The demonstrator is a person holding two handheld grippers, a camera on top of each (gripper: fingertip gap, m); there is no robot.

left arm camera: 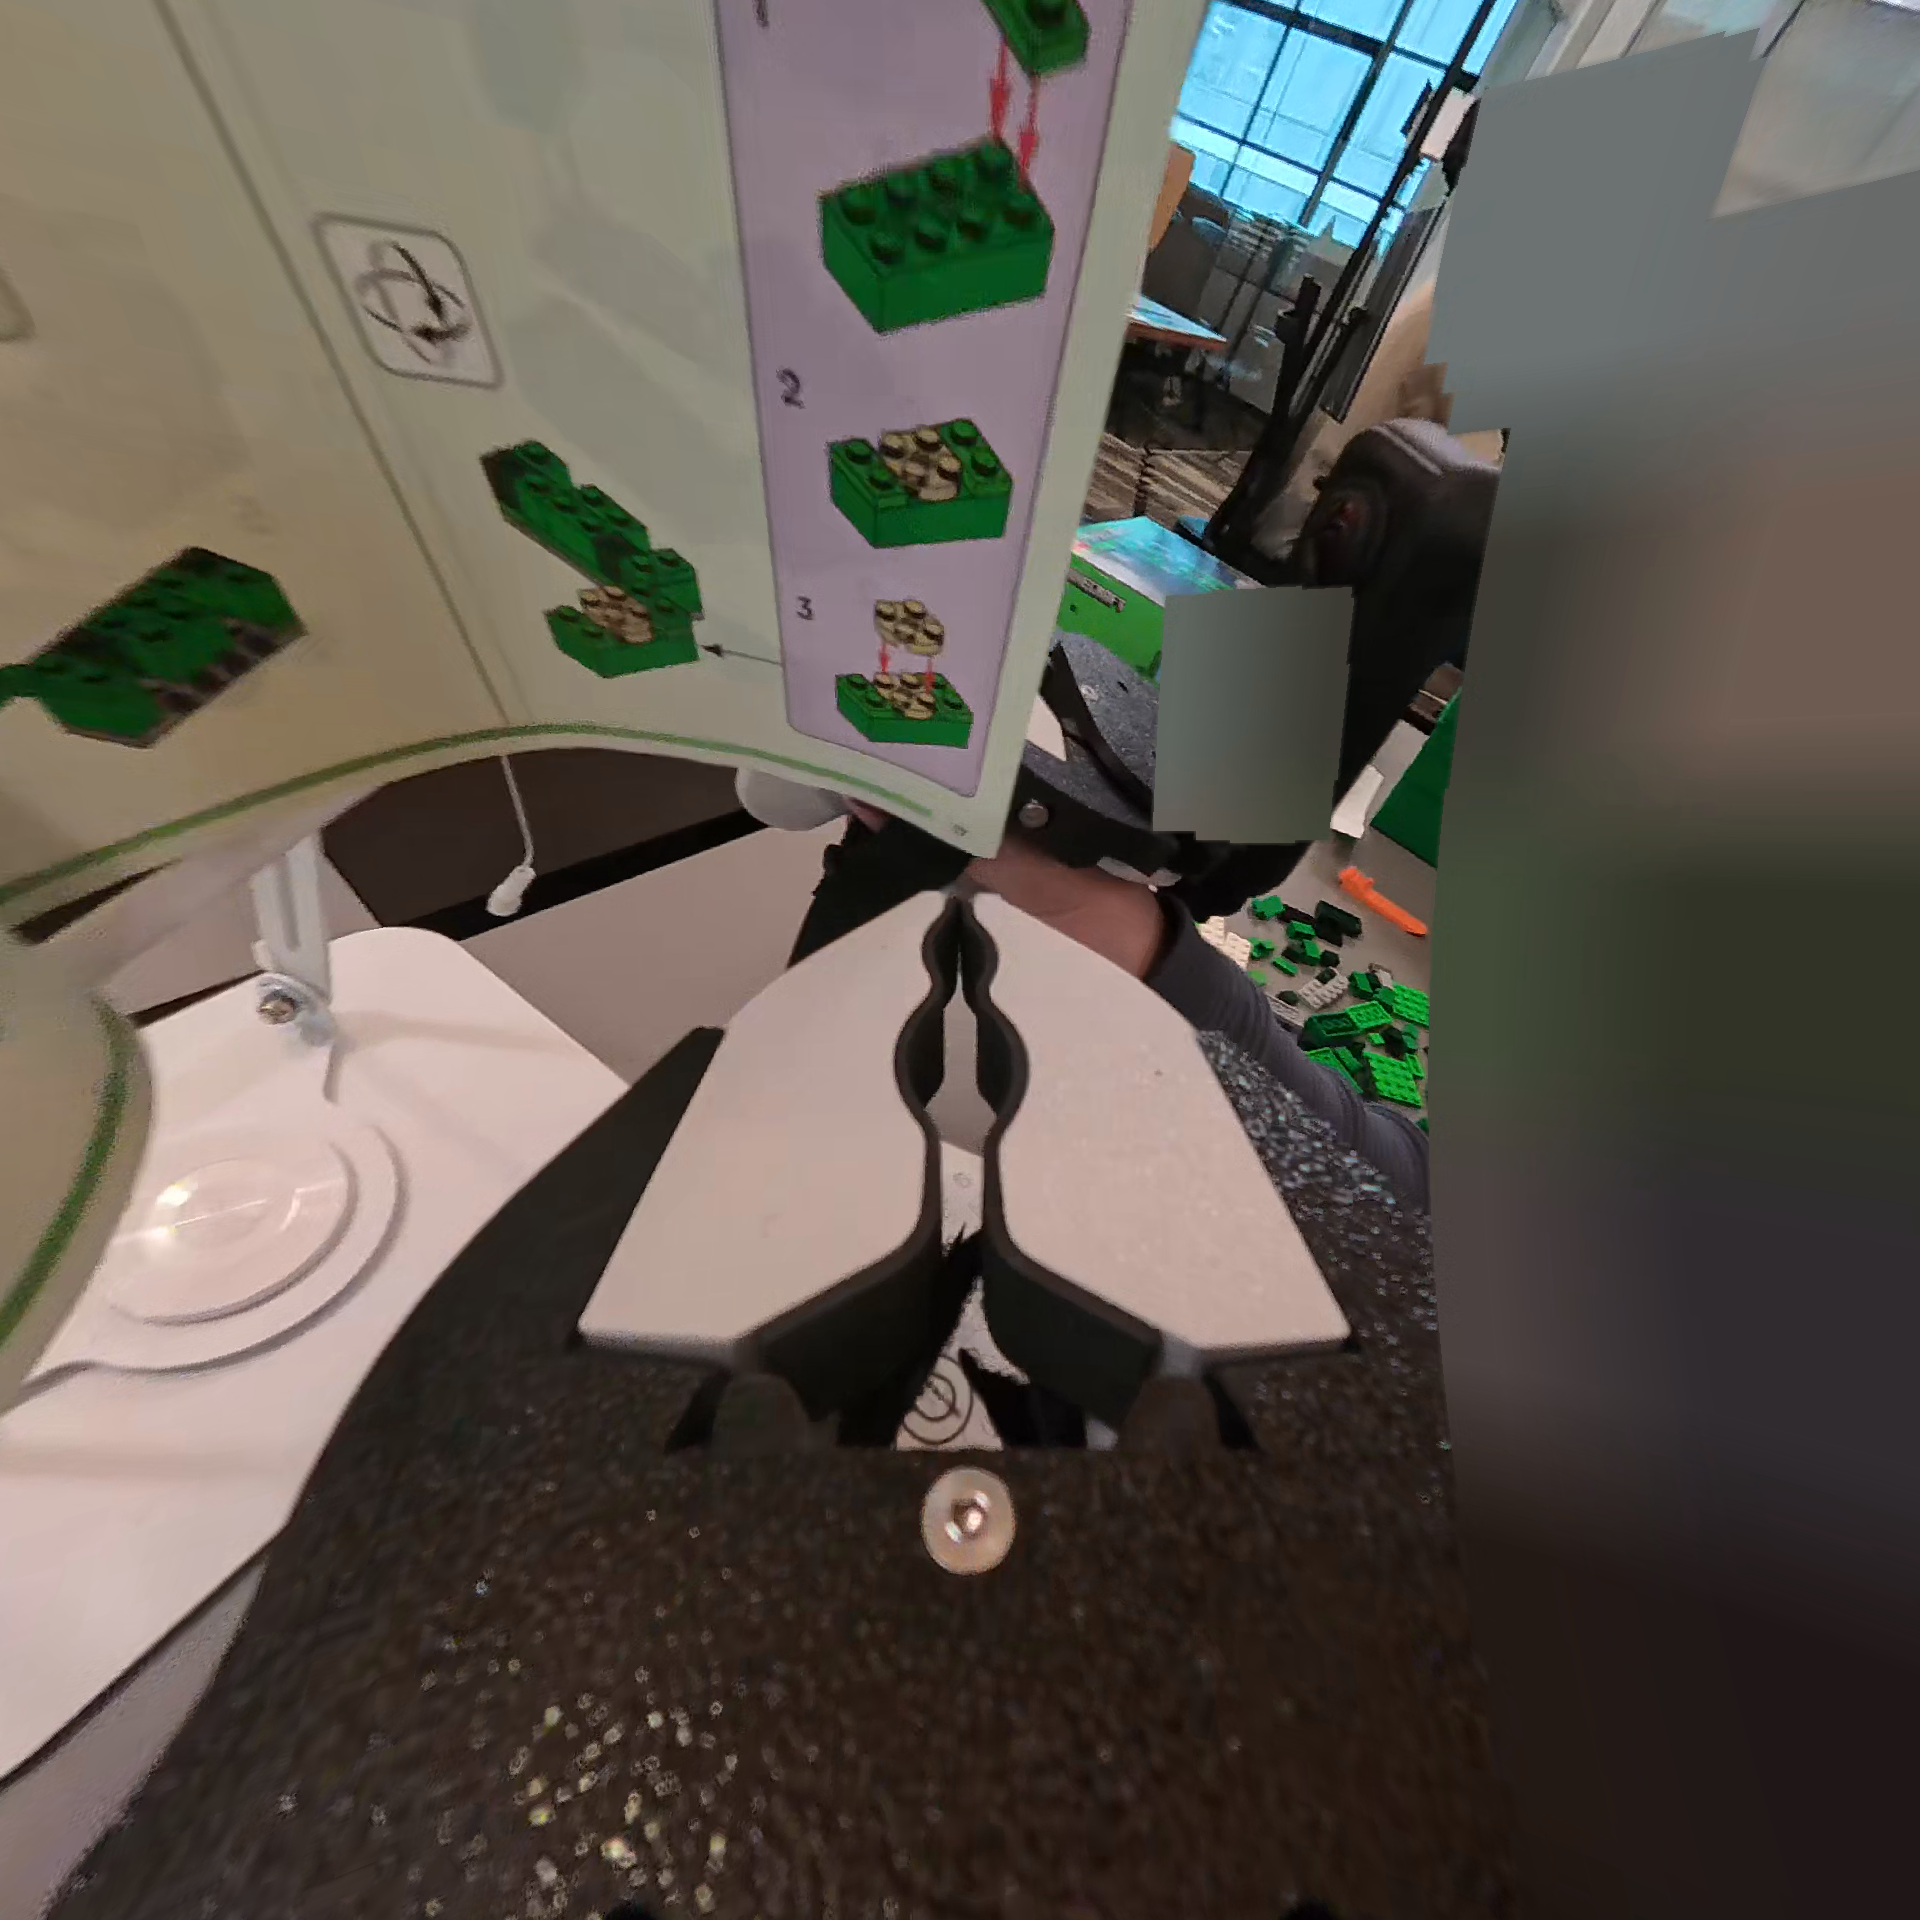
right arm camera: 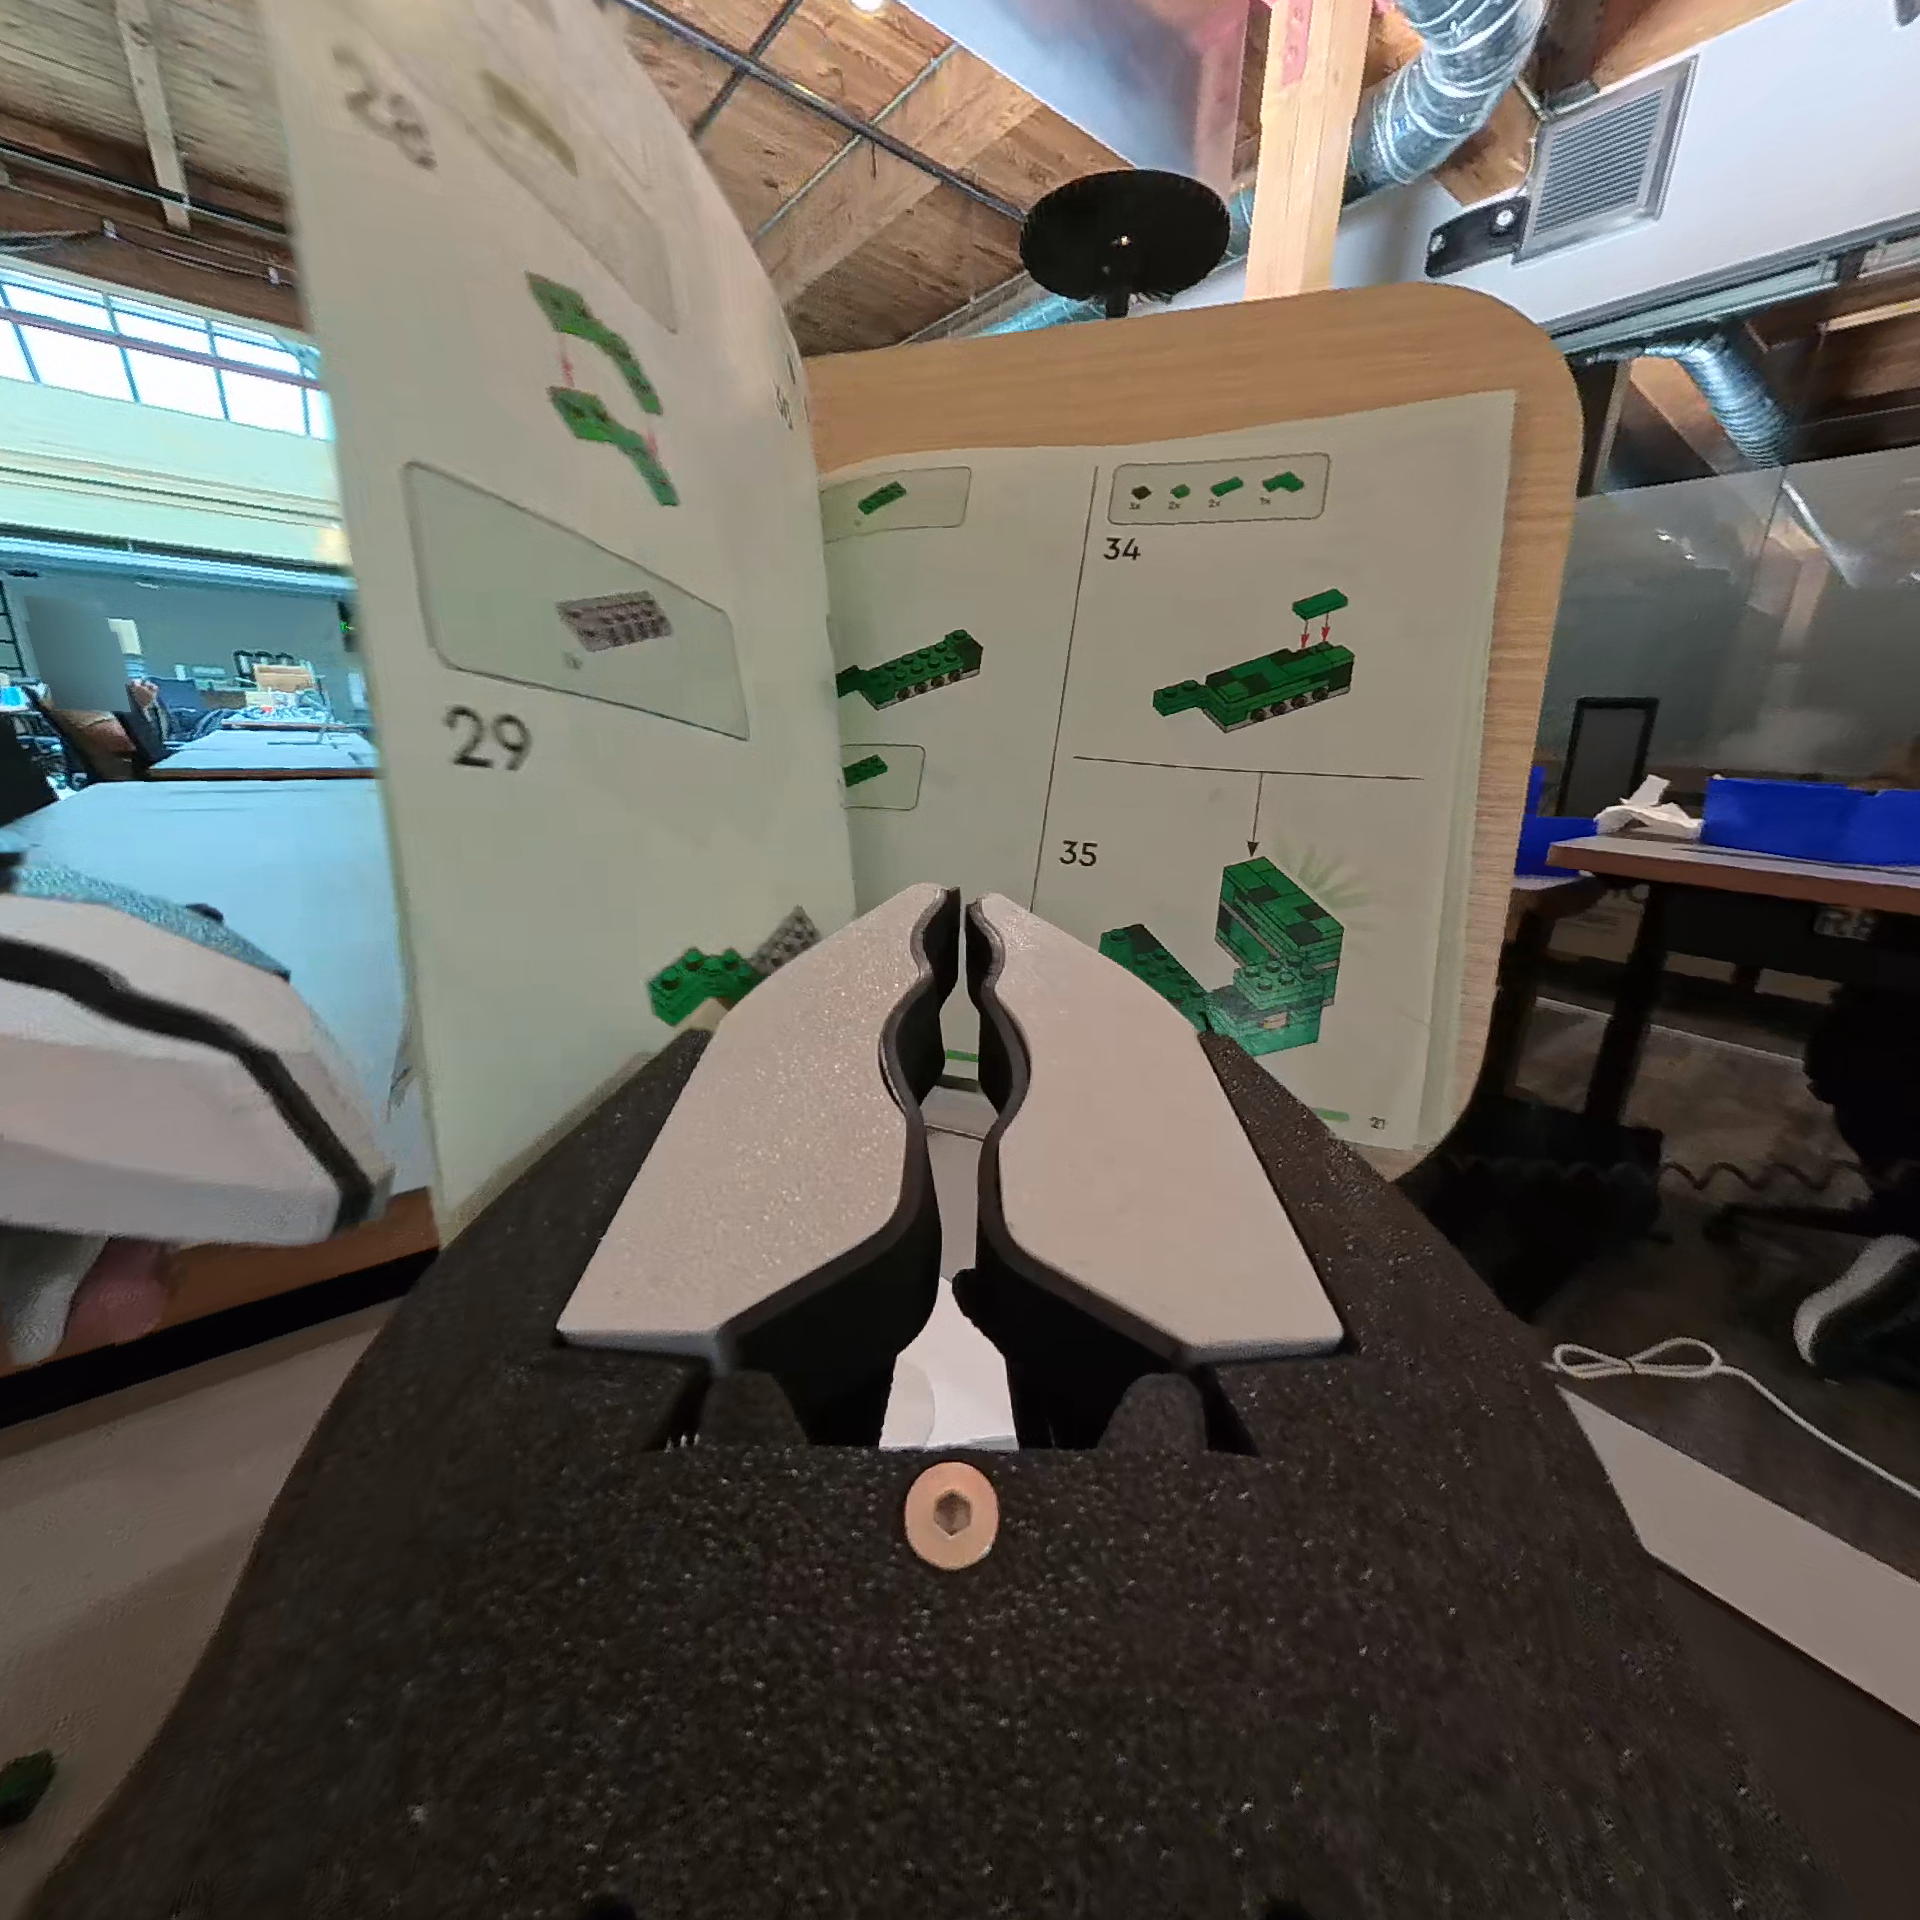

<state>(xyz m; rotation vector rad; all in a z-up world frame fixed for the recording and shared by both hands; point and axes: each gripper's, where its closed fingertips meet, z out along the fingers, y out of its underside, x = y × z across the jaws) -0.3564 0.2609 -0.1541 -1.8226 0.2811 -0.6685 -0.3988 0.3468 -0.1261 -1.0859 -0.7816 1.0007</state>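
Left gripper (left arm camera: 961, 914) jaws closed at the lifted page's (left arm camera: 582, 343) bottom edge, grip unclear. Right gripper (right arm camera: 961, 909) jaws closed, empty, near booklet (right arm camera: 1268, 748) gutter.

Instruction booklet (right arm camera: 1247, 727) standing open on a wooden board (right arm camera: 1538, 644), one page (right arm camera: 540, 623) lifted.

The pale green booklet, printed with building-brick diagrams, leans upright against the round-cornered board. The lifted page curves up from the spine; the left tongs (left arm camera: 961, 914), fingers together, pinch its lower corner (left arm camera: 977, 821). The right tongs (right arm camera: 961, 909), fingers nearly meeting with a thin gap at the tips, sit just before the lower part of the spine. Loose green bricks (left arm camera: 1351, 1018) lie scattered on the bench.
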